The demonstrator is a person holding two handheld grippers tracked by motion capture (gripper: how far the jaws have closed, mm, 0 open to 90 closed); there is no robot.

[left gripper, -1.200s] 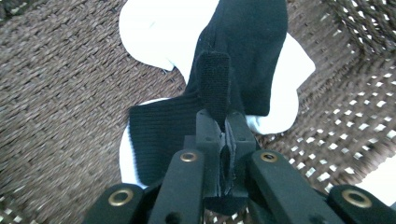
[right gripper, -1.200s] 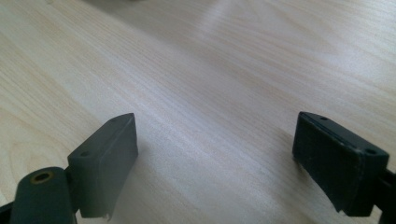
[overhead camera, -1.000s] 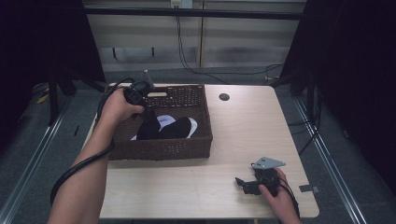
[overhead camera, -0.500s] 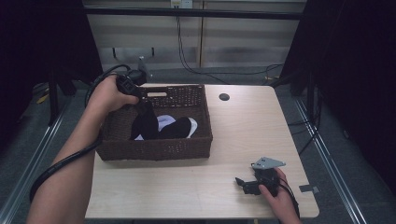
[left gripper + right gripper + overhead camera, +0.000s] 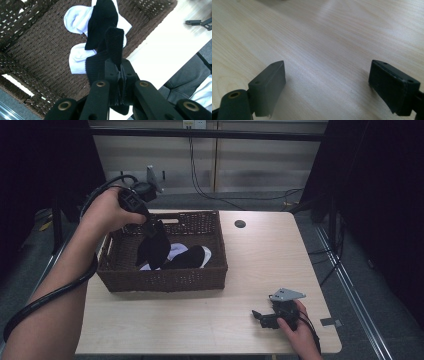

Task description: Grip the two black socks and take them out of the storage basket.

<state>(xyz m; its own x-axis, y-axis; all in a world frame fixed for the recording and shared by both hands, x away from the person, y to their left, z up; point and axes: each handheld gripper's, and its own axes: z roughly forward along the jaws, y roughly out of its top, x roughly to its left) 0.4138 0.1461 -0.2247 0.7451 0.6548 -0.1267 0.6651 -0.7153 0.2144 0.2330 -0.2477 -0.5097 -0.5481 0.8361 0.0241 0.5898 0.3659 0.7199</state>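
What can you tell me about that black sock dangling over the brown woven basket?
The black sock is soft knit fabric with a ribbed cuff. The left gripper has its jaws shut on a fold near the cuff, so the sock hangs limp above the brown wicker basket. In the high view its lower end reaches down to the pile inside; whether it touches is unclear. Below it lie white socks and another dark one.

High view is looking down over table (image 5: 250, 270); left gripper view is aiming close into basket (image 5: 37, 57) below its jaws, shared with high; right gripper view is hugging tabletop.
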